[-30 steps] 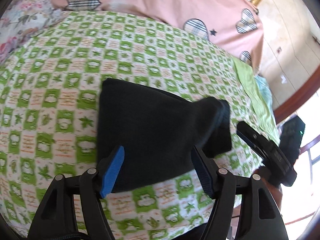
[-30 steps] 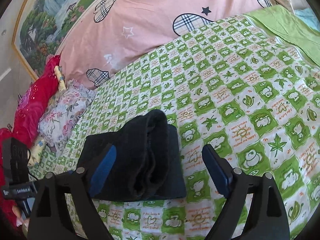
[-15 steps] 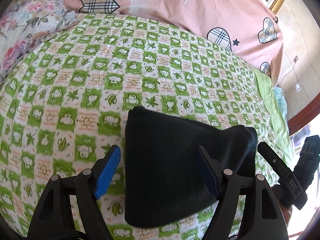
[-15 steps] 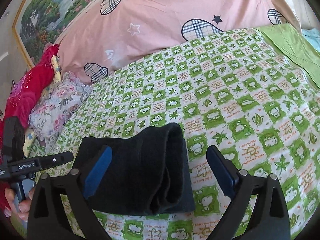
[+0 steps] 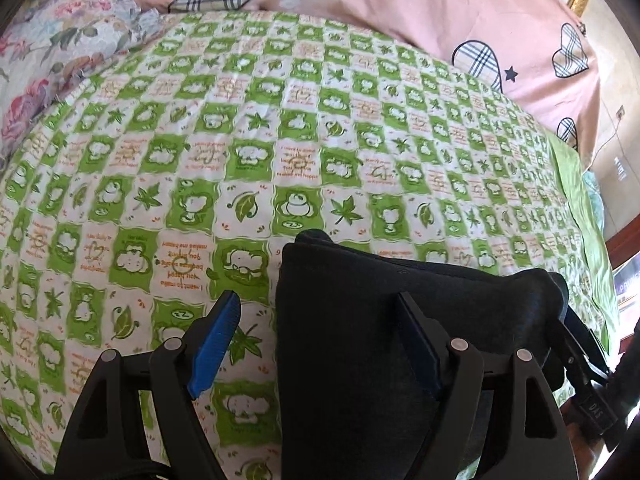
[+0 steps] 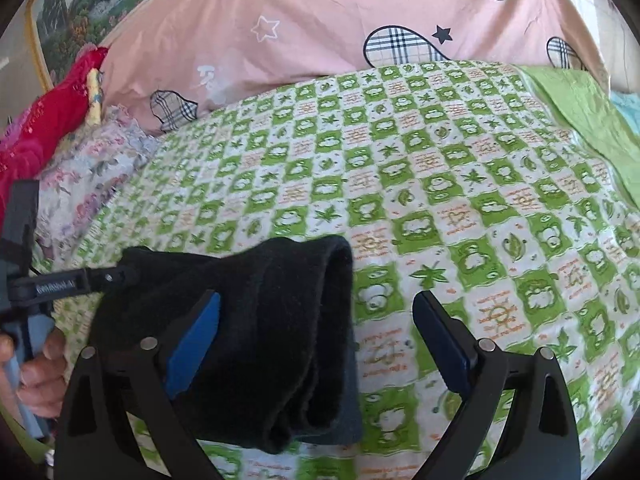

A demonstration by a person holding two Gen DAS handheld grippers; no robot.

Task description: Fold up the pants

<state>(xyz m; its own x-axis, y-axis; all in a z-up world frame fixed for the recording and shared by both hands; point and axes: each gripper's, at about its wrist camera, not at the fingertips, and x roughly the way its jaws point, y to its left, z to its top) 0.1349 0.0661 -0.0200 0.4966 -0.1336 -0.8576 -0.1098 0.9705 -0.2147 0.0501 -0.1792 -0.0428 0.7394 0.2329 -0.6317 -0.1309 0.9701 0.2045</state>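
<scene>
Both claws are backing off, gaping empty: left claw (image 5: 320, 336), right claw (image 6: 316, 336); pants (image 5: 400, 320) are lying folded at 6 o'clock on the bed (image 5: 280, 120).

I can't see the near edge of the pants (image 5: 360, 360); it runs under my left gripper (image 5: 320, 344) and off the frame. The right gripper (image 5: 588, 364) beyond them is cropped.

Bed under green-and-white checked sheet (image 5: 280, 128). Pink quilt (image 6: 320, 20) with plaid hearts behind it. Floral pillow (image 5: 48, 52) beside red fabric (image 6: 44, 116). Framed landscape painting (image 6: 92, 4) on wall. Bright daylight.
</scene>
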